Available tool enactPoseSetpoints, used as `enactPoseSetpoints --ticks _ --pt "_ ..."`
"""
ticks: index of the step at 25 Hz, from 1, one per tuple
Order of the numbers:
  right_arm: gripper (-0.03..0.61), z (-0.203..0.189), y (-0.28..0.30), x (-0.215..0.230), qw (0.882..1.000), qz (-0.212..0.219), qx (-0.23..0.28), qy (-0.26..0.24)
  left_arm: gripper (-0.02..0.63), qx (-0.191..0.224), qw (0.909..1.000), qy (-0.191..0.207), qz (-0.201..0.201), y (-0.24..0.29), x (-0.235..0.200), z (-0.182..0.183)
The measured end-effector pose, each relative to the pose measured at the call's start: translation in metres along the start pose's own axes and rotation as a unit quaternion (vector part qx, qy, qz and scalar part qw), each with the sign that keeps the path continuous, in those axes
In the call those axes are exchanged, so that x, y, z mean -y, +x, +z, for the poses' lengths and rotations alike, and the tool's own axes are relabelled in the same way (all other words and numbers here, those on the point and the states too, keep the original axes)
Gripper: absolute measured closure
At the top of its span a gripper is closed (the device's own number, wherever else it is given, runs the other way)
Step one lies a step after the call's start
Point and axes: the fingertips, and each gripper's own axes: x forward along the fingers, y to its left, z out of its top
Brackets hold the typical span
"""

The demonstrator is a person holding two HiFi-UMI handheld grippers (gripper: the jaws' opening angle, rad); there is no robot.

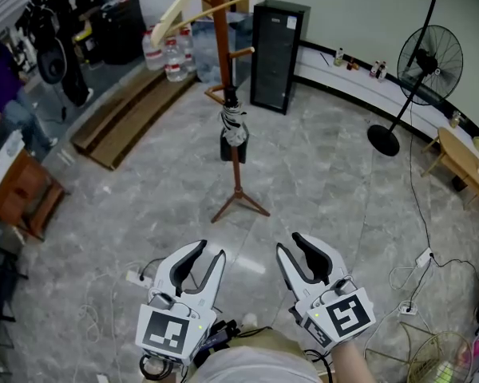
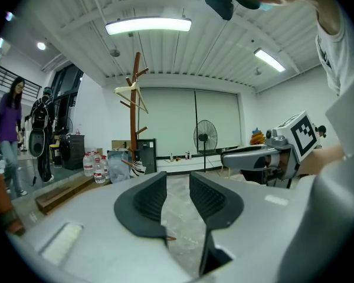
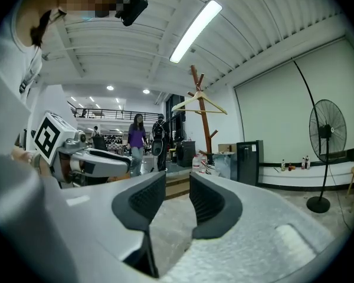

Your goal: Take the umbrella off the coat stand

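Left gripper (image 1: pixel 207 251), right gripper (image 1: pixel 291 244), side by side, jaws apart, empty

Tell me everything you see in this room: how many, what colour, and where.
Tall wooden coat stand: one, brown, mid-floor.
Folded fabric umbrella: one, black and white, hanging low on the stand.
Wooden clothes hanger: one, pale, atop the stand.
Tall metal cabinet: one, black, behind the stand.
Pedestal fan: one, black, right.
Plastic water bottles: several, clear, far left of the stand.
Long wooden planks: a few, brown, left floor.
Power strip: one, white, right floor.
Left claw: white, black pads, open, empty.
Right claw: same, open, empty.
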Motion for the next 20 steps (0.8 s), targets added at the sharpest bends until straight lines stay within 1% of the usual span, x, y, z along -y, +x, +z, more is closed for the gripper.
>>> enactPoseSetpoints --ticks 3,9,14,17,20 --pt "0.459 0.0 -0.006 0.006 1.0 0.0 0.003 -0.003 0.489 0.0 1.0 0.002 0.008 0.002 0.006 0.002" --pt "0.457 0.0 -0.015 0.015 1.0 -0.001 0.009 -0.002 0.48 0.006 1.0 0.005 0.001 0.004 0.02 0.003" --pt "0.456 0.0 -0.014 0.012 1.0 0.002 0.012 -0.002 0.476 0.001 1.0 0.004 0.007 0.006 0.017 0.004" --pt "0.456 -0.002 -0.014 0.013 1.0 0.001 0.01 -0.002 0.466 0.006 0.9999 0.011 -0.005 0.01 0.02 0.003" --pt "0.456 -0.002 -0.012 0.014 1.0 0.005 0.01 0.007 0.466 0.003 0.9999 0.007 -0.008 0.014 0.019 0.002"
